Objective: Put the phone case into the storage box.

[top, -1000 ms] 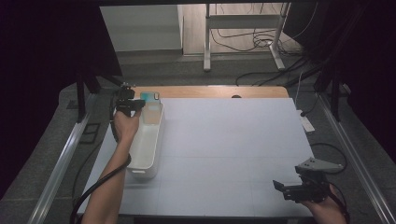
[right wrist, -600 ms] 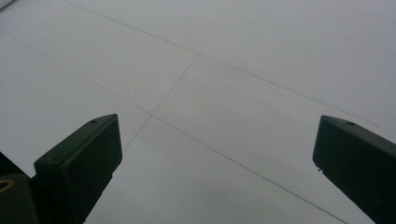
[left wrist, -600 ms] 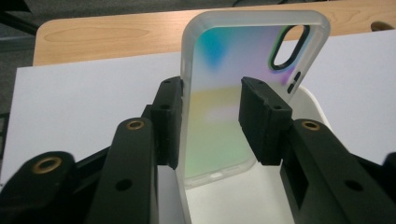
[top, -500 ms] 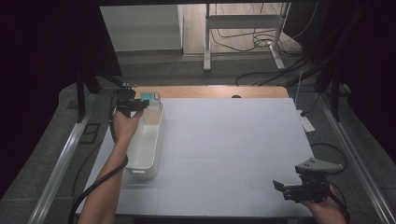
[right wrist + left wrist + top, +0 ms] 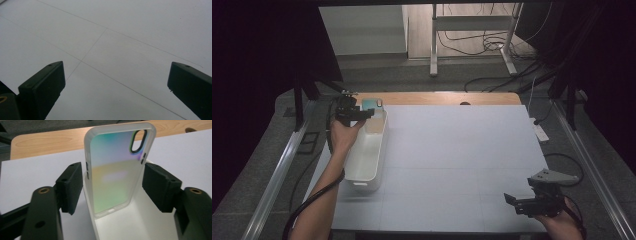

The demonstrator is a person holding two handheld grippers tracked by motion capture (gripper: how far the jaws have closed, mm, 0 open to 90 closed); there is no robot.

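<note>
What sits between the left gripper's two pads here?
In the left gripper view, a phone case stands between the left gripper's pads, leaning in the white bin. The jaws have just been opening; neither pad presses it.

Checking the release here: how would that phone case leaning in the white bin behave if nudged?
The phone case looks thin and hollow, so probably light and slightly bendy. It stands on end against the bin wall, free of both fingers, so it may well tip or slide down.
</note>
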